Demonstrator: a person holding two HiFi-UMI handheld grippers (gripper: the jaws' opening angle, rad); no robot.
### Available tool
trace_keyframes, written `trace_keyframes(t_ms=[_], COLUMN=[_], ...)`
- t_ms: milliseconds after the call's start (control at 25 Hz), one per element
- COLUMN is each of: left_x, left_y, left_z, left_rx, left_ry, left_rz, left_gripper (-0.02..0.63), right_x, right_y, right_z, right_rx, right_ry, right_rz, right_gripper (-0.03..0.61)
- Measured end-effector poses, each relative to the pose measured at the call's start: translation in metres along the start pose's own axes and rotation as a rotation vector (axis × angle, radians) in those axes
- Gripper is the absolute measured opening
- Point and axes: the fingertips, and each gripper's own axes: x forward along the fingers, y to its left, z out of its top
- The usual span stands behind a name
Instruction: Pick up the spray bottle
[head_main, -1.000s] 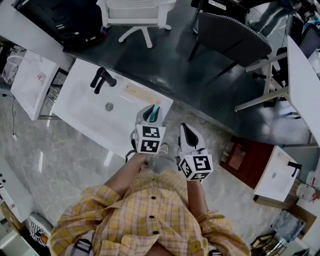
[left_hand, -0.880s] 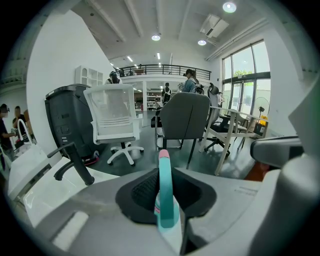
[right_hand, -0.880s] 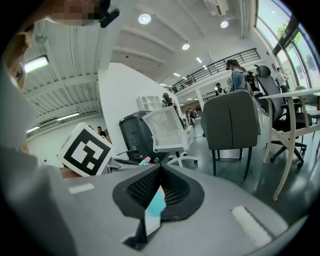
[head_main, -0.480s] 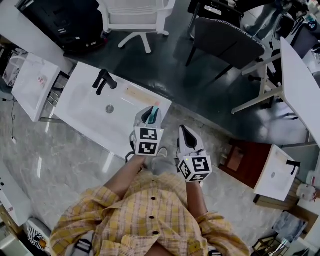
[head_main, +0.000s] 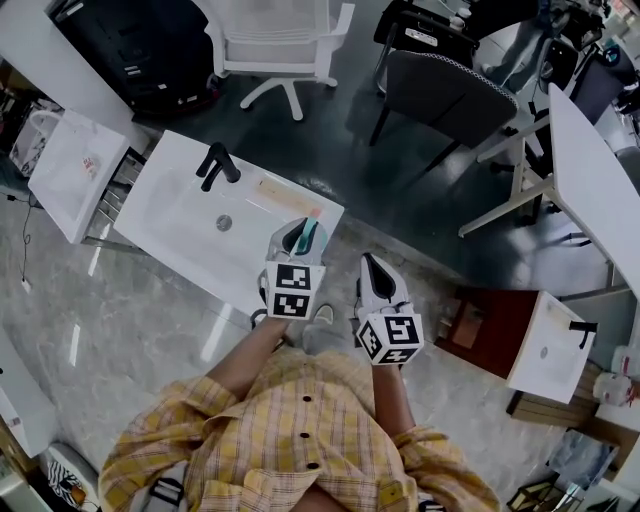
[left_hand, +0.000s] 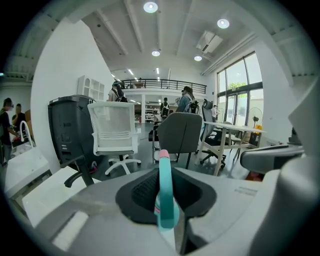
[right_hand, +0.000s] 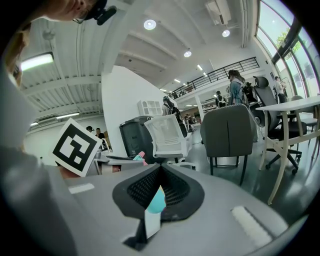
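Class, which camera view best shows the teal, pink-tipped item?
The left gripper view: the teal item stands large between the jaws of the left gripper. The head view shows it small, from above; the right gripper view catches only its tip.

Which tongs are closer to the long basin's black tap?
Left. The left tongs hang by the basin's corner, right of the tap; the right tongs sit farther right.

Big white sink (head_main: 170, 220) with a black faucet (head_main: 217, 165) sits where the marble floor (head_main: 120, 330) meets the dark floor (head_main: 400, 190), smaller white basin (head_main: 65, 170) just left of it. Further back there's a white office chair (head_main: 275, 40), a grey chair (head_main: 450, 95) and a black cabinet (head_main: 130, 50). White table (head_main: 590, 170) on the right, plus a little sink (head_main: 545, 355) touching a reddish box (head_main: 490, 320)
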Motion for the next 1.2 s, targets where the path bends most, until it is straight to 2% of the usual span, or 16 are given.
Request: trace_keyframes(t_ms=[1200], left_x=[-0.124], left_y=[0.001], left_z=[0.022], left_rx=[0.049], left_ry=[-0.216], left_rz=[-0.062], left_gripper=[0.07], right_x=[-0.058], right_y=[0.066], right_z=[0.027], right_rx=[-0.049], right_ry=[-0.105], right_rz=[-0.073], right_gripper=[-0.002])
